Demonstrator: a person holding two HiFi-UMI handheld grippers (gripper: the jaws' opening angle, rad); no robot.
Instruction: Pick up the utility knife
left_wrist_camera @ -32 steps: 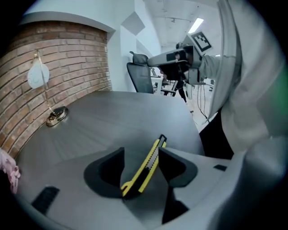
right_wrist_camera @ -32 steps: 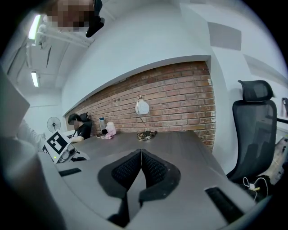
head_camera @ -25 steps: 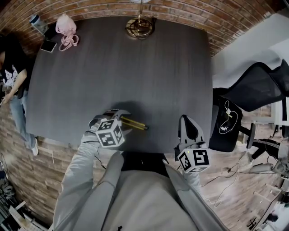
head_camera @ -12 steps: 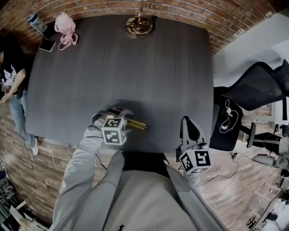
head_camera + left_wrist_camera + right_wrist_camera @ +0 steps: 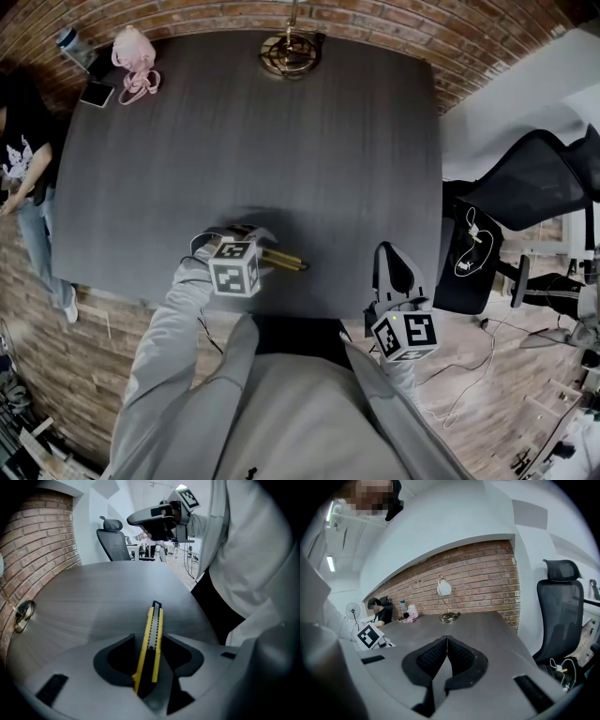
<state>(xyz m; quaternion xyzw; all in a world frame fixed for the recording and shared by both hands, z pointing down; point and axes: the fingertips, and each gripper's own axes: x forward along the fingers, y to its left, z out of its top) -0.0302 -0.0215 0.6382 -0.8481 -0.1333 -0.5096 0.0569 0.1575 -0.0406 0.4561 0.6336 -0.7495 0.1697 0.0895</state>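
The utility knife [image 5: 284, 258], yellow and black, lies on the dark table [image 5: 281, 141] near its front edge. In the left gripper view the utility knife [image 5: 152, 634] runs lengthwise between the jaws, blade end pointing away. My left gripper [image 5: 249, 238] points steeply down over the knife's near end; its jaws are closing, and a dark gap still shows on each side of the handle. My right gripper [image 5: 394, 267] hovers at the table's front right corner, apart from the knife. Its pads [image 5: 433, 656] meet with nothing between them.
A round lamp base [image 5: 292, 53] stands at the table's far edge. A pink pouch [image 5: 136, 56], a phone [image 5: 98, 94] and a bottle [image 5: 75, 42] occupy the far left corner. A person [image 5: 23, 150] stands left of the table. A black office chair [image 5: 534, 178] is to the right.
My left gripper has rolled and edged slightly right over the knife. The right gripper and the knife have stayed put.
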